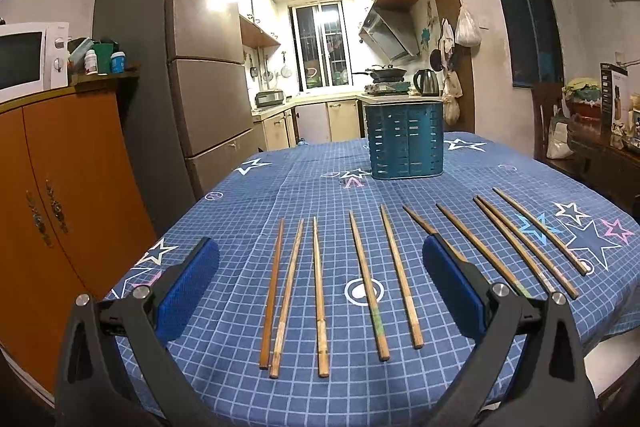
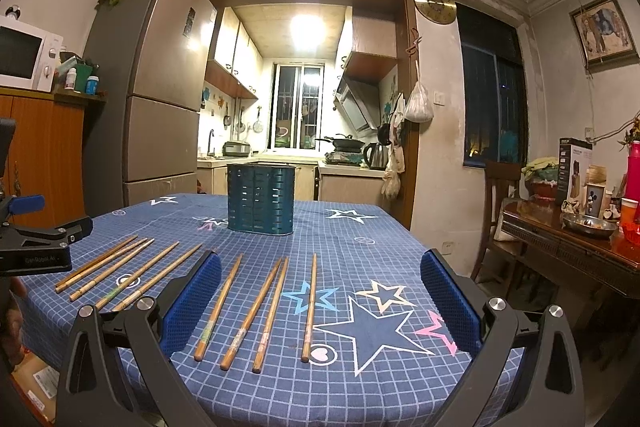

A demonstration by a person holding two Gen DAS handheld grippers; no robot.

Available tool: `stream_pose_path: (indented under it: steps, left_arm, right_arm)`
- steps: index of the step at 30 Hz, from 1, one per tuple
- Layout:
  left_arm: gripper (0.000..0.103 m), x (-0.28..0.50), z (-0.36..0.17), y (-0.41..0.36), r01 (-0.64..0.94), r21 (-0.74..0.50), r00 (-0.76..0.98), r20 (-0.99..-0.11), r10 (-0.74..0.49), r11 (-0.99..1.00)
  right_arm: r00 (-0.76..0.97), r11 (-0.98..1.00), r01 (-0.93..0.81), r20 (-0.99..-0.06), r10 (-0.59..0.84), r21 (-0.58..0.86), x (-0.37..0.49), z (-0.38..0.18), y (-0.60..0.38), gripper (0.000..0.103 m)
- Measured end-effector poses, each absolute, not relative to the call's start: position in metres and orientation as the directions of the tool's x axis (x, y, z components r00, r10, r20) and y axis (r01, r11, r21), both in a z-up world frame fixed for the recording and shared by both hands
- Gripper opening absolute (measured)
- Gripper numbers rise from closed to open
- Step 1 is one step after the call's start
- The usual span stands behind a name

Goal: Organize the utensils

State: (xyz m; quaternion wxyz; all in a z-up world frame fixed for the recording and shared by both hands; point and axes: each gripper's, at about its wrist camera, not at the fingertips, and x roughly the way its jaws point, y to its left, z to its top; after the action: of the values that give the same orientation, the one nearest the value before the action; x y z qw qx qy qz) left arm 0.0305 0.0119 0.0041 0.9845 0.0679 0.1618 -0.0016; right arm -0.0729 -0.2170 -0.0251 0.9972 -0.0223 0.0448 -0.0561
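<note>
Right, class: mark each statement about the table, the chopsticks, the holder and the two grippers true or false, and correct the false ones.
1. The chopsticks stand inside the holder. False: they lie flat on the tablecloth; none shows in the holder.
2. The holder stands upright, beyond the chopsticks. True.
3. The left gripper is shut on a chopstick. False: it is open and holds nothing.
4. The right gripper is open and empty. True.
5. The tablecloth is plain red. False: it is blue, checked, with stars.
</note>
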Motion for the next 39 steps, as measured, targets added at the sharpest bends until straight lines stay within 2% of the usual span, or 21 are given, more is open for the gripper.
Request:
stream_pose_path:
  steps: [22, 39]
  left_arm:
    - [0.098, 0.034, 0.0, 0.066, -0.003, 0.116, 0.933, -0.356, 0.044, 0.993]
    - [0.098, 0.041, 0.003, 0.055, 0.014, 0.12, 0.93, -0.367, 0.032, 0.993]
  right_arm:
    - [0.991, 0.995, 0.08, -0.106, -0.086, -0.057, -0.072, -0.031, -0.218, 0.1]
    - [0.991, 0.995, 0.074, -0.109, -0.081, -0.062, -0.072, -0.031, -0.216, 0.1]
